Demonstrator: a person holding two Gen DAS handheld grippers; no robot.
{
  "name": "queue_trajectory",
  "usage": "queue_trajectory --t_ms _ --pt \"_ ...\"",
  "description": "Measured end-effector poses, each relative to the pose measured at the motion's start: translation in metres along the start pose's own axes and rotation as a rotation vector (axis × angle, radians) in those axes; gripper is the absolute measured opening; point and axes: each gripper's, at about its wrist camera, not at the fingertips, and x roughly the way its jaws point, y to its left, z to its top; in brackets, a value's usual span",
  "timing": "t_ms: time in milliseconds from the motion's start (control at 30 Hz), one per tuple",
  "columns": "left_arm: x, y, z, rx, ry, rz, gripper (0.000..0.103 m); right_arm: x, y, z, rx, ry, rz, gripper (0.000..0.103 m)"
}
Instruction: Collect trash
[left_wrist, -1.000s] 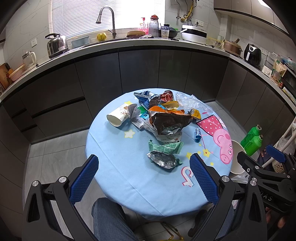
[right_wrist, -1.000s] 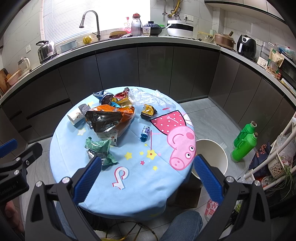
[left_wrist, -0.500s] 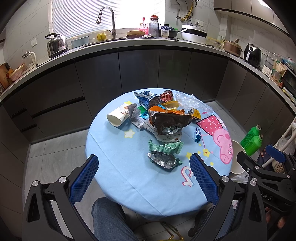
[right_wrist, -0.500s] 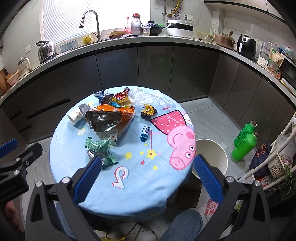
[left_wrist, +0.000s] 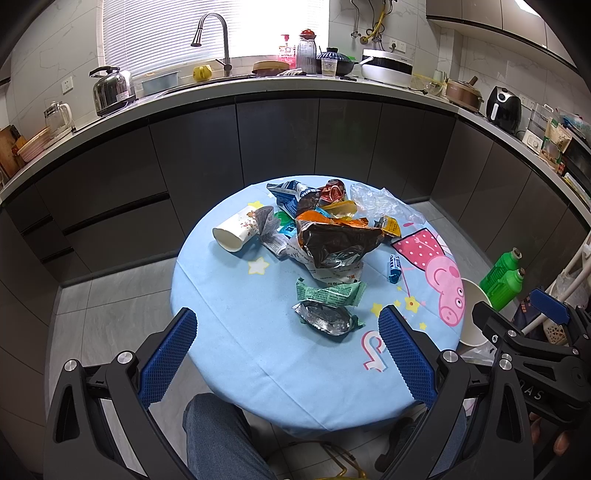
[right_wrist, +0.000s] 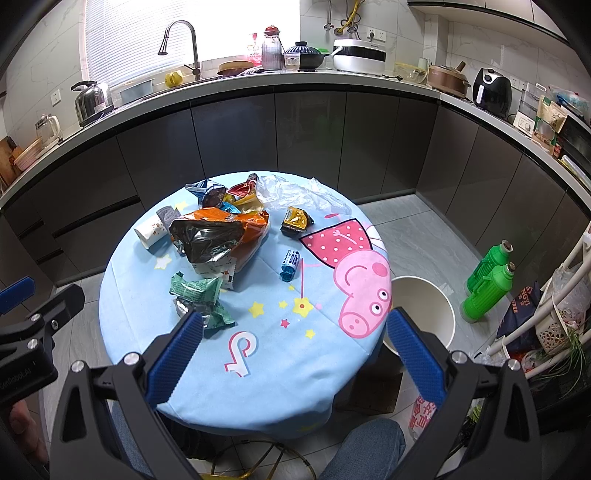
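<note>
Both my left gripper (left_wrist: 286, 345) and my right gripper (right_wrist: 295, 341) hang wide open and empty above the near edge of the round worktop with the light blue cartoon cloth (right_wrist: 280, 354). The crumpled silver foil wrapper (left_wrist: 325, 320) lies closest, touching the green wrapper (left_wrist: 328, 293), in front of the heap in the middle. I think it is best to pinch this one first by its raised fold and carry it to the white round bin (right_wrist: 424, 314) on the floor beside the right edge.
</note>
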Motion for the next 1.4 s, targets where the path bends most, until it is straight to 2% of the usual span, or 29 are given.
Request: queue_trajectory --t_ms 700,1400 --pt "-0.002 0.0 0.004 -0.001 0.001 0.0 0.095 0.001 -0.003 0.001 -0.002 0.003 0.001 0.1" --pt "0.024 0.002 0.01 -0.001 0.034 -0.011 0.095 0.028 -0.001 0.005 -0.007 0.051 0.005 0.1"
